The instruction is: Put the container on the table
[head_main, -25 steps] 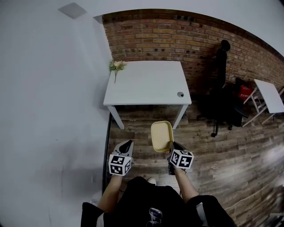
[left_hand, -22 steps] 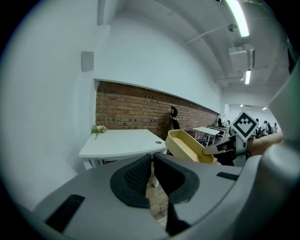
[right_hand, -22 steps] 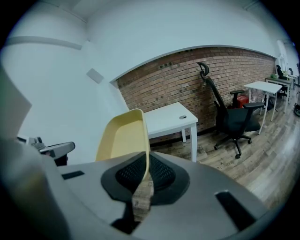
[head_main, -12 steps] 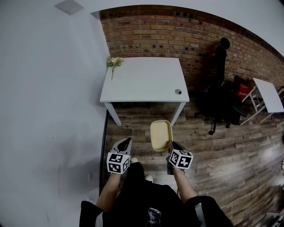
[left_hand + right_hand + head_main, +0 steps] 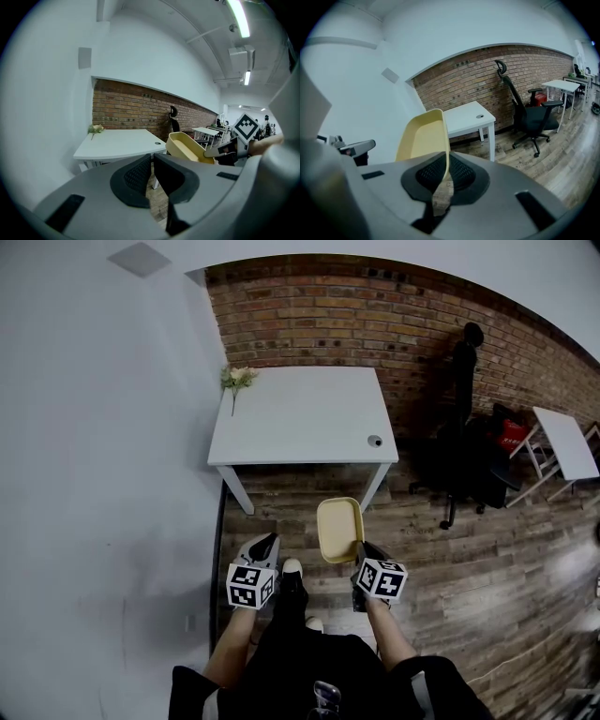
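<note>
A pale yellow container [image 5: 339, 530] hangs in the air in front of the person, above the wooden floor. My right gripper [image 5: 362, 554] is shut on its near right rim; in the right gripper view the container's wall [image 5: 423, 136] runs between the jaws. My left gripper [image 5: 265, 547] is at the left, apart from the container, shut with nothing in it; its jaws [image 5: 152, 176] meet. The white table [image 5: 305, 418] stands ahead against the brick wall, and its top [image 5: 117, 143] shows in the left gripper view with the container [image 5: 187, 147] to the right.
A small bunch of flowers [image 5: 234, 381] lies on the table's far left corner, and a grey cable hole [image 5: 375, 441] is near its right front. A black office chair [image 5: 464, 451] stands to the right. A second white table [image 5: 567, 442] is further right. A white wall runs along the left.
The table has come slightly closer in the head view as the person steps forward; a shoe now shows between the grippers. Both grippers keep their hold and place.
</note>
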